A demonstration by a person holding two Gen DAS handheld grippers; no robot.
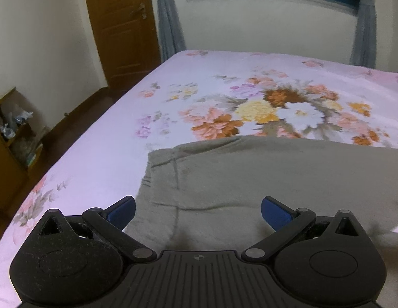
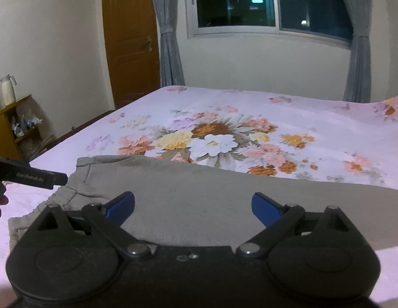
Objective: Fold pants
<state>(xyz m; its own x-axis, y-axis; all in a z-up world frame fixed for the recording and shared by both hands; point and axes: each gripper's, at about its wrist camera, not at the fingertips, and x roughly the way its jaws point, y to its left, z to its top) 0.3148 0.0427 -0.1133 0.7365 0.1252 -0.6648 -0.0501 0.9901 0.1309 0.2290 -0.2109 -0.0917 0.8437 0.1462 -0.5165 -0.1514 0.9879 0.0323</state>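
Note:
Grey-green pants lie flat on the floral bedsheet, their waistband end at the left and the legs running off to the right. My left gripper hovers just above the waistband end, open, with nothing between its blue pads. In the right wrist view the pants spread across the near part of the bed, elastic waistband at the lower left. My right gripper is open over the middle of the cloth, holding nothing. The left gripper's body pokes in from the left edge there, with a hand below it.
The bed's far half shows a big flower print. A wooden door, grey curtains and a dark window line the far wall. A yellow shelf unit with clutter and a white jug stands left of the bed.

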